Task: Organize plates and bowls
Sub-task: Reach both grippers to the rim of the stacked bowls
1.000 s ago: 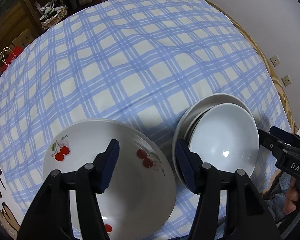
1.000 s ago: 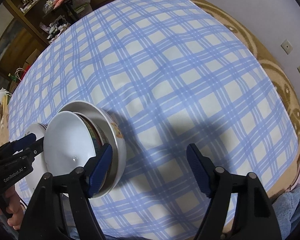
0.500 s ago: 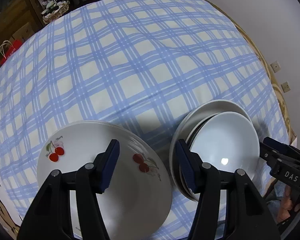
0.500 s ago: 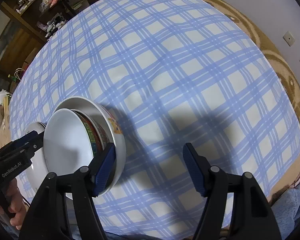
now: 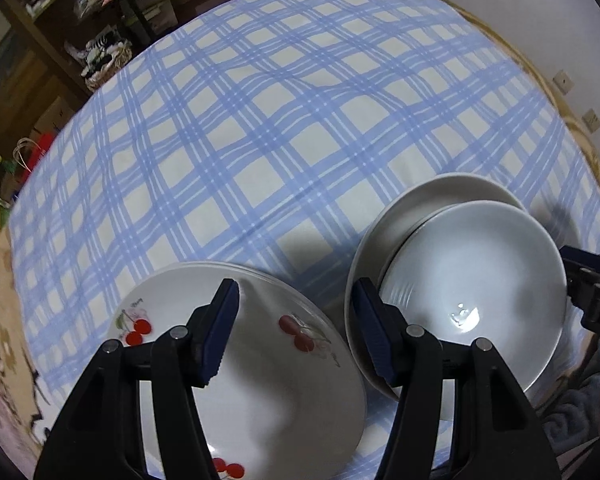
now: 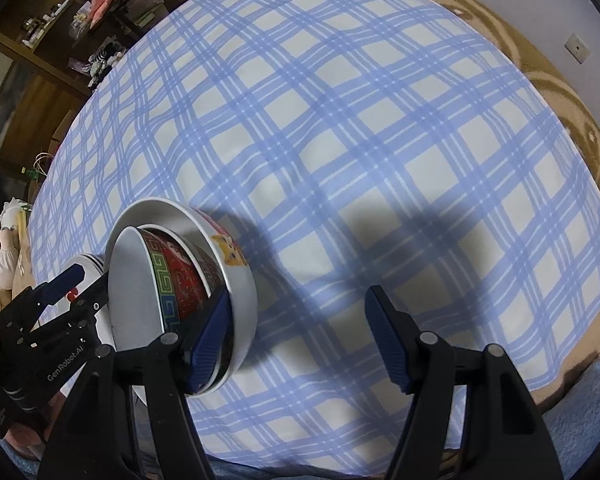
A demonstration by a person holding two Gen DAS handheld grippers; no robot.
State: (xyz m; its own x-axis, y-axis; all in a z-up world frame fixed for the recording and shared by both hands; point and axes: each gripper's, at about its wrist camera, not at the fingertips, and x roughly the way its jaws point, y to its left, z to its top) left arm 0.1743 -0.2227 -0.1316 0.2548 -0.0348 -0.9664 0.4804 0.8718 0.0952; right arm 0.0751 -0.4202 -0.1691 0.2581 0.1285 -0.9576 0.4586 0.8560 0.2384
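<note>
**Both grippers drawn back a little over the near edge**

Since a second ago my left gripper (image 5: pixel 294 332) has swung slightly, so the shelves beyond the far left corner of the table show more, and the plates and bowls sit a touch larger in its view. Its jaws stand spread with nothing between them, above the cherry plate stack (image 5: pixel 260 380), which lies at the near edge of the checked tablecloth (image 5: pixel 260 128). Just to the right of that stack, also at the near edge, is the nest of bowls (image 5: pixel 468 288): a plain white bowl on top, tilted, inside wider white ones.

My right gripper (image 6: pixel 298 340) has shifted little; its jaws are spread wide and pinch nothing. From its side the bowl stack shows its layers: the white bowl (image 6: pixel 132 292) leaning in a red patterned bowl (image 6: pixel 184 288), both held in an outer bowl with an orange cat (image 6: pixel 236 280) on its wall. My left blue finger pad (image 6: pixel 210 340) is in front of that outer bowl's rim; whether it touches I cannot tell. Beyond, my other tool hangs over the plates near the table's near left corner.
</note>
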